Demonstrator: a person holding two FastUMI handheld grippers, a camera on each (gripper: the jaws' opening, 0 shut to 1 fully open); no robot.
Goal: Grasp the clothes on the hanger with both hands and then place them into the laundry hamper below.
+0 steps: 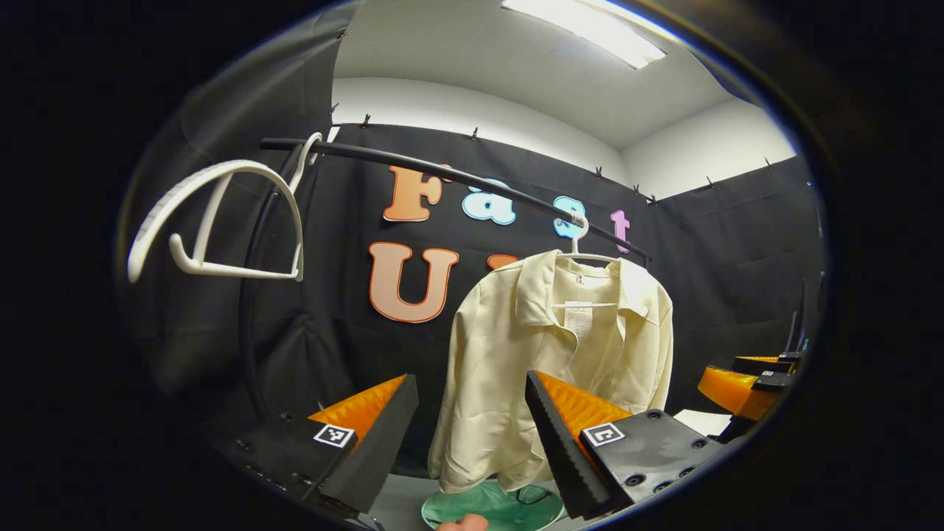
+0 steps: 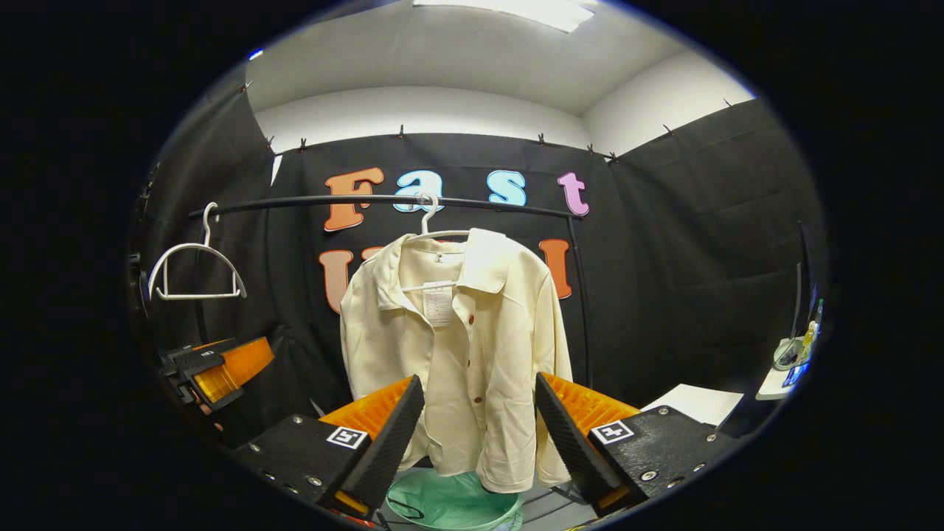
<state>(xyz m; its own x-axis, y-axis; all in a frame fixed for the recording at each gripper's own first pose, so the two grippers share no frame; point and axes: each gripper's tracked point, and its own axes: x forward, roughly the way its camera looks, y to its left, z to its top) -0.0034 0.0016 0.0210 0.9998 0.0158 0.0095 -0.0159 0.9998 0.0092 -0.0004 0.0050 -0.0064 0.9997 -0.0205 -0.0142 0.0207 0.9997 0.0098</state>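
a cream shirt (image 2: pixel 461 346) hangs on a hanger (image 2: pixel 431 228) near the rail's (image 2: pixel 295 201) right end, above the green hamper (image 2: pixel 450 501). both grippers, left (image 1: pixel 472 435) and right (image 2: pixel 479 435), face it, fingers spread, nothing held. approach step; next, each must close on the fabric.

A: Where does the left gripper view sit?
B: Left of the rail (image 1: pixel 457 177), angled right toward the shirt (image 1: pixel 546 354).
A: And the right gripper view?
B: Facing the shirt (image 2: pixel 457 346) head-on; the 2 share it and the hamper (image 2: pixel 453 501).
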